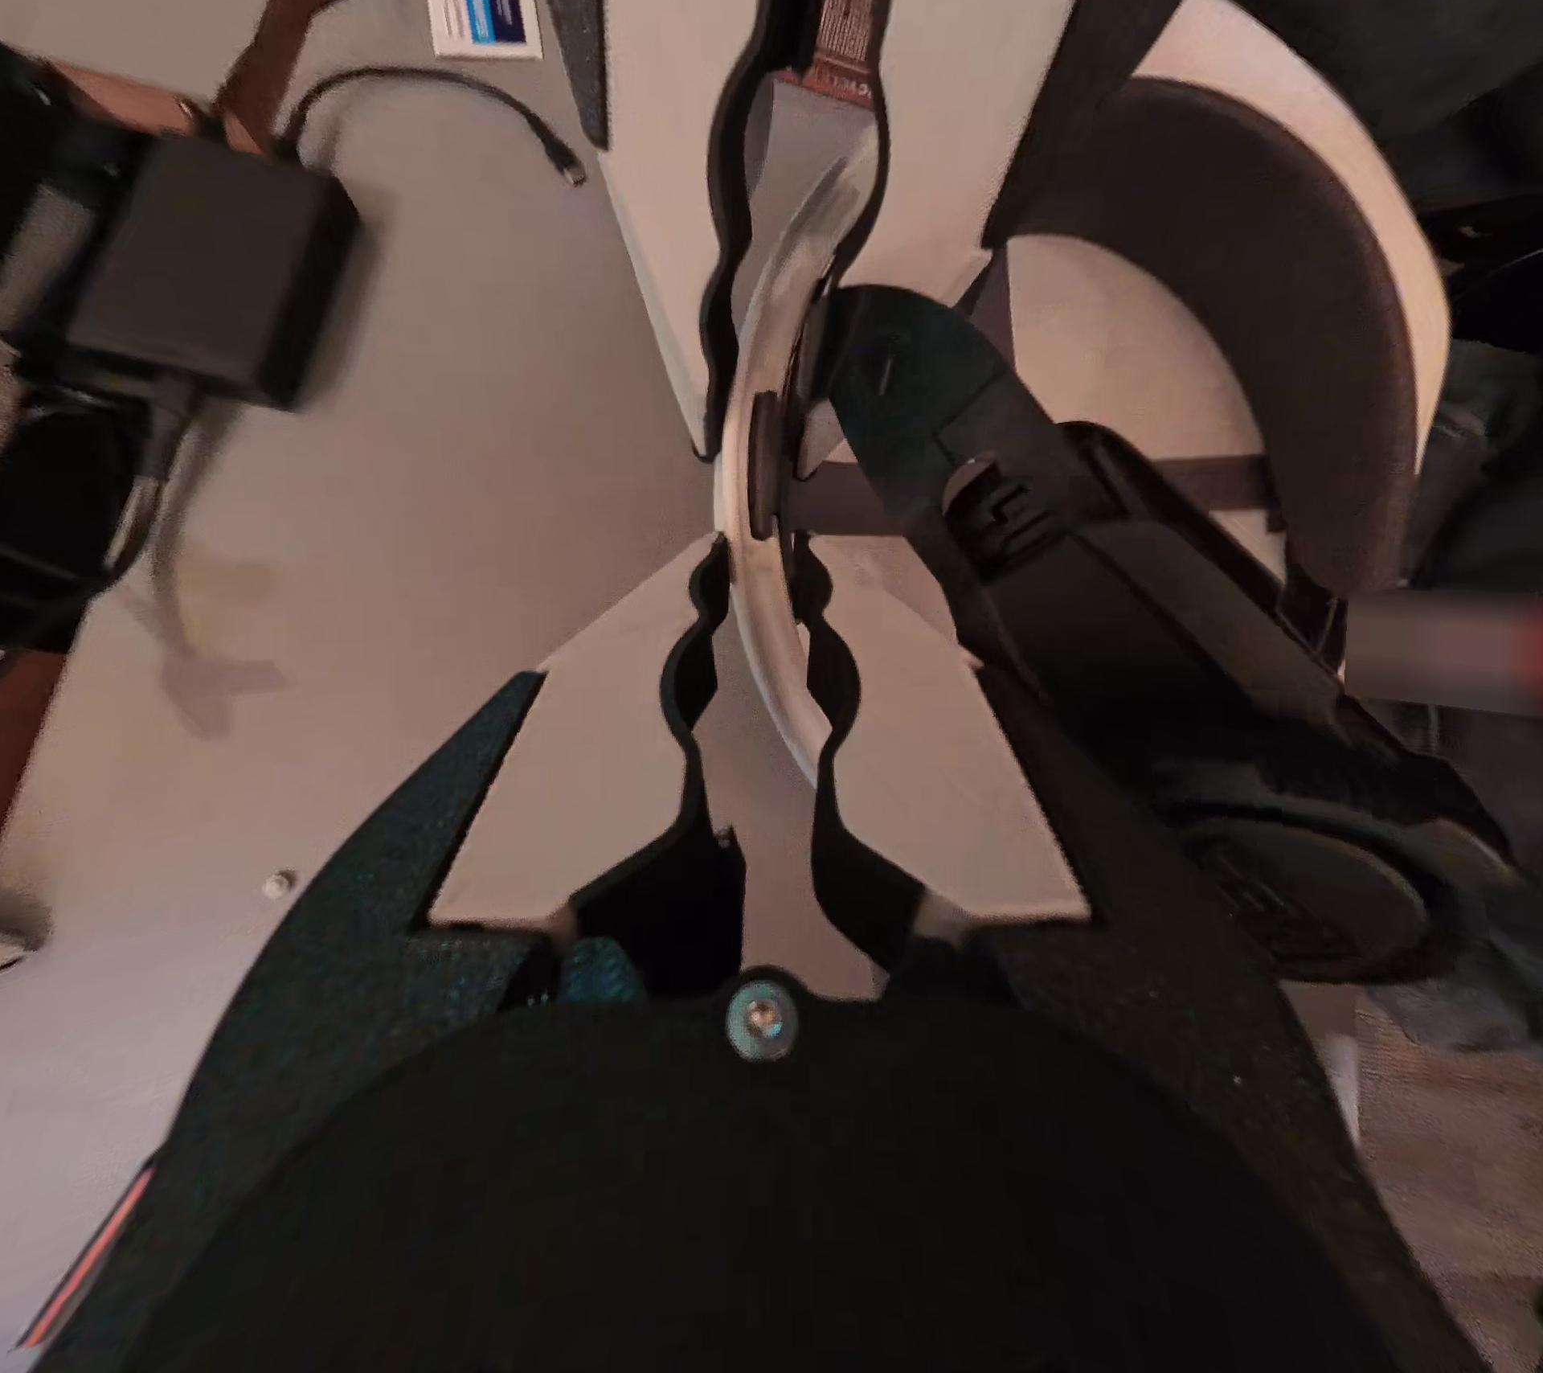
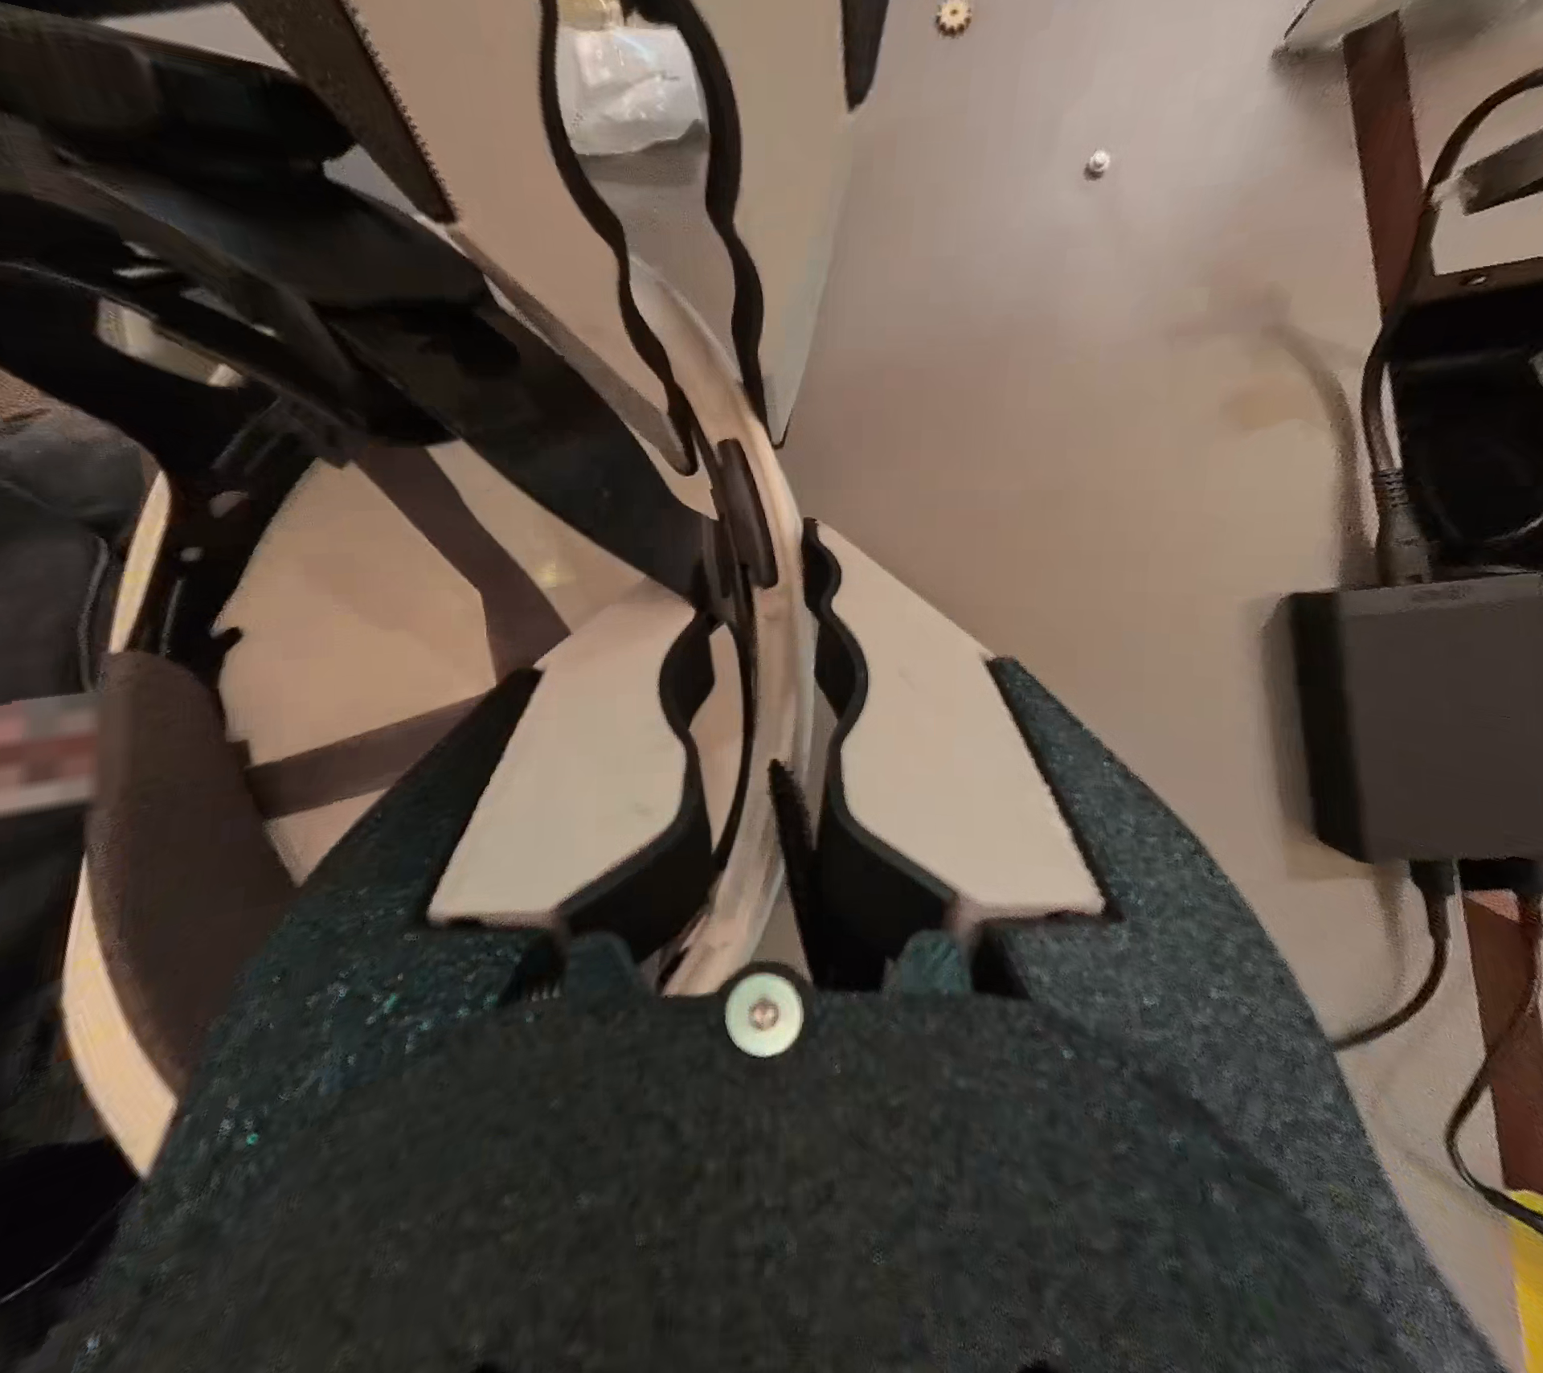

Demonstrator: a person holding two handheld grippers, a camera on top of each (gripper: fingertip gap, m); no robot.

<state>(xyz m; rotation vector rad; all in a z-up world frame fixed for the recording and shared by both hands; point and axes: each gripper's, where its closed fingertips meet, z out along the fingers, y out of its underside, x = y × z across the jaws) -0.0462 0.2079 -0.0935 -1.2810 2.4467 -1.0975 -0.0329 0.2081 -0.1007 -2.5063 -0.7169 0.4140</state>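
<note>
Grippers both clamp one curved white band (image 1: 756, 631) from opposite ends, left gripper (image 1: 758, 556) and right gripper (image 2: 764, 573) tip to tip above a grey tabletop (image 1: 467, 498) with bare room alongside, black boxes (image 1: 209, 264) near its edge, the band's remainder blurred.
</note>
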